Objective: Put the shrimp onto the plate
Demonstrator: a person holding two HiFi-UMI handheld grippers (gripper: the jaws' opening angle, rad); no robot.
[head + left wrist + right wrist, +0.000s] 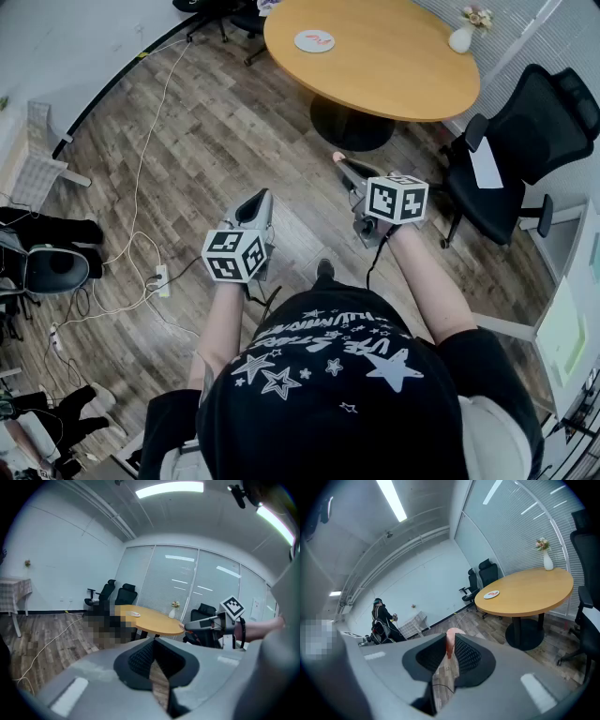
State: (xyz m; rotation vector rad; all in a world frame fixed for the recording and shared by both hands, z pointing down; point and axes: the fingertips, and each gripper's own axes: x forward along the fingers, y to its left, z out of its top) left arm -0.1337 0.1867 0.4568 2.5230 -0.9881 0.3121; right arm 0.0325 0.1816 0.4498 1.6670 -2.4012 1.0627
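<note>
Pink shrimp (450, 643) held aloft; white plate (314, 40) well apart.

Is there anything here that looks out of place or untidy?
A white cable trails loose across the wooden floor, which could trip someone. The shrimp is pinched in the right gripper, well away from the plate.

**Q:** Floor (206, 141)?
**A:** Wood planks, grained, matt.
**Q:** Tabletop (394, 70)?
**A:** Light wood, smooth, low sheen. The white plate (314, 40) on it may be glazed, though it is too small to be sure.
**Q:** Right gripper (449, 648)?
**A:** Grey matt plastic shell, with black ribbed pads (468, 656) lining the jaws.
**Q:** Shrimp (451, 637)?
**A:** Pink, smooth, faintly glossy.
</note>
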